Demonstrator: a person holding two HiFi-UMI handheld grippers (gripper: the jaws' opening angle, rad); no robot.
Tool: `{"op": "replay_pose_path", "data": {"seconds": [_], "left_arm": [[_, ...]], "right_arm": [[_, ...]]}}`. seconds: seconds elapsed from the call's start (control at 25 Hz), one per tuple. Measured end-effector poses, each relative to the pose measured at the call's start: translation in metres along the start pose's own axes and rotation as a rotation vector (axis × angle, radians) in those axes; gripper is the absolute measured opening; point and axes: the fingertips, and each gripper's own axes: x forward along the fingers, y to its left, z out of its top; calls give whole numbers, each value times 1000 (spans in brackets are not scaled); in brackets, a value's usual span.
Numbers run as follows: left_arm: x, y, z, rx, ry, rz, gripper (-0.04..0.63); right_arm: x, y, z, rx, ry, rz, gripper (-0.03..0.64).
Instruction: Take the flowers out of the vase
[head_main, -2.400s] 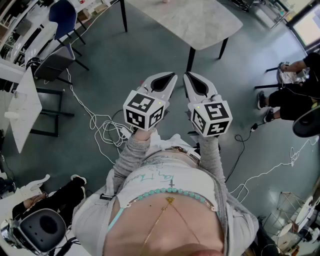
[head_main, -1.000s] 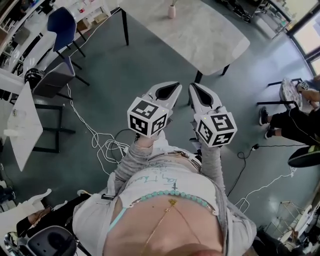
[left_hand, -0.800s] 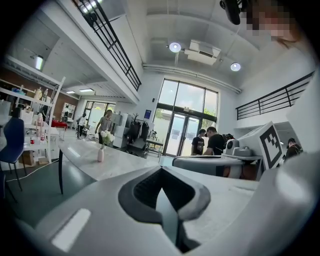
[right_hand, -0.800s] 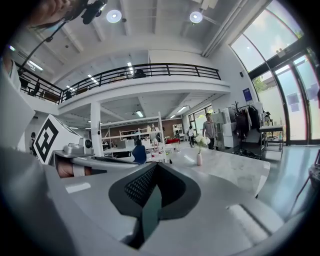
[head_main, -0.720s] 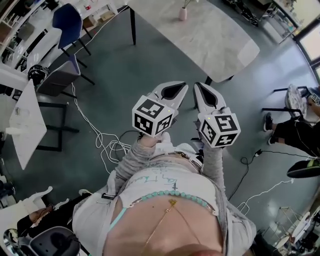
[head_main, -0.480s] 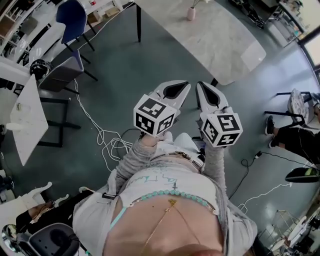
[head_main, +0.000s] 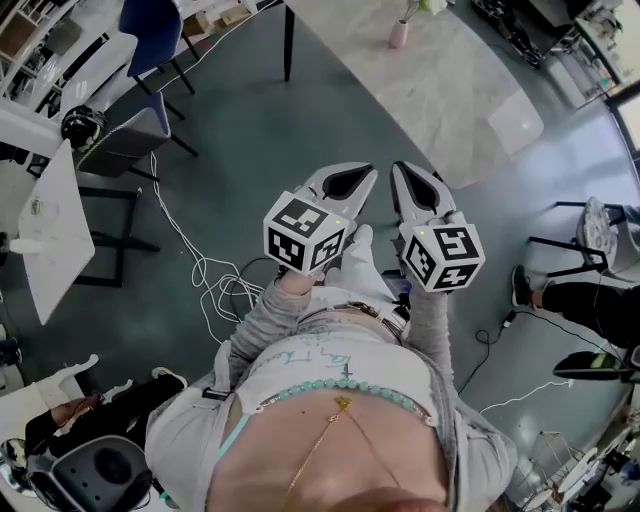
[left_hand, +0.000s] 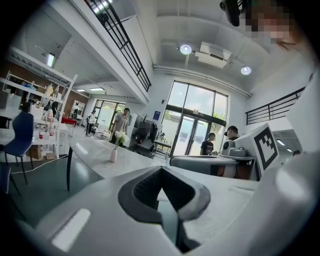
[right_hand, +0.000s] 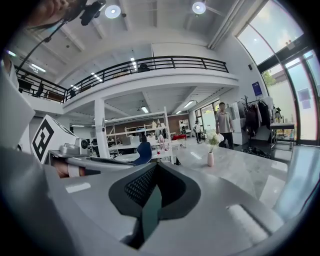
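Vase (head_main: 399, 35) near table (head_main: 460, 90) edge (flowers (head_main: 418, 8) inside), open floor (head_main: 250, 130) alongside.

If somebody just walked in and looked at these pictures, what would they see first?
Probably the two grey grippers with black-and-white marker cubes, the left gripper and the right gripper, held side by side, shut and empty, in the middle of the head view. Next, the small pink vase with white flowers, standing far off on the pale table, untouched.
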Motion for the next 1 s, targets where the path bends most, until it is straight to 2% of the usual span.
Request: {"op": "replay_pose_path", "data": {"seconds": [0.32, 0.6, 1.0], "left_arm": [[46, 39, 24, -14, -1, 28, 0], [92, 66, 46, -16, -8, 54, 0], [150, 83, 67, -10, -35, 102, 2]], "right_arm": [[44, -43, 24, 3, 2, 24, 26], [78, -84, 49, 16, -41, 66, 26], [105, -139, 65, 10, -49, 117, 26]]}}
